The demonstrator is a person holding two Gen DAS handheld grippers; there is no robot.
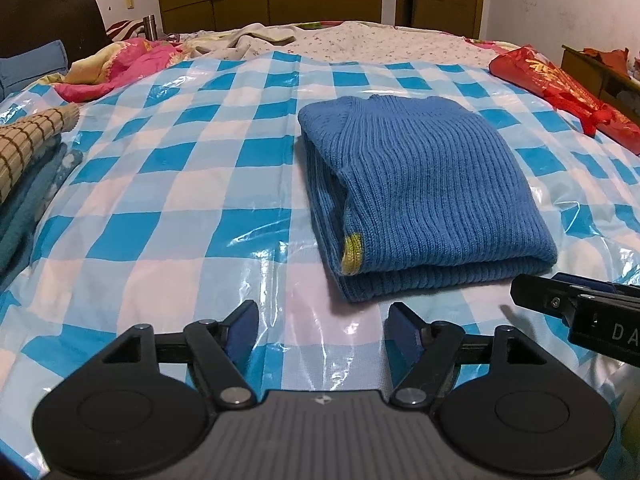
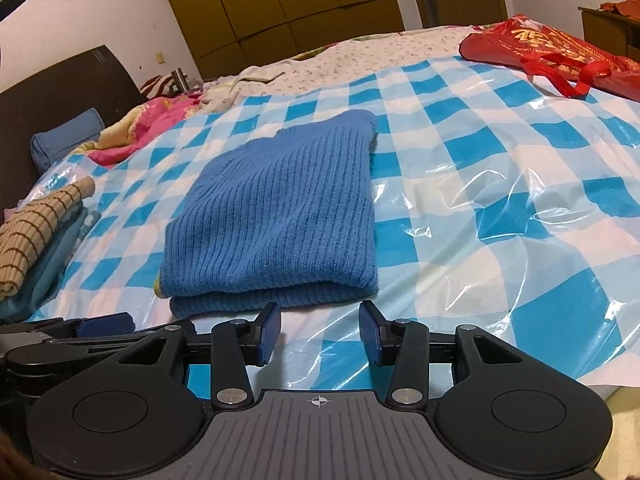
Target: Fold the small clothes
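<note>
A blue ribbed knit sweater lies folded into a thick rectangle on the blue-and-white checked plastic sheet; a yellow-green cuff trim shows at its near left corner. My left gripper is open just in front of the fold's near edge, nothing between its blue pads. In the right wrist view the same sweater lies flat, and my right gripper is open at its near edge, apart from the cloth. The right gripper's finger pokes in at the right of the left wrist view.
A stack of folded clothes with a beige checked piece on top sits at the left. A red bag lies at the far right. Pink bedding, a blue pillow and a dark headboard are at the far left.
</note>
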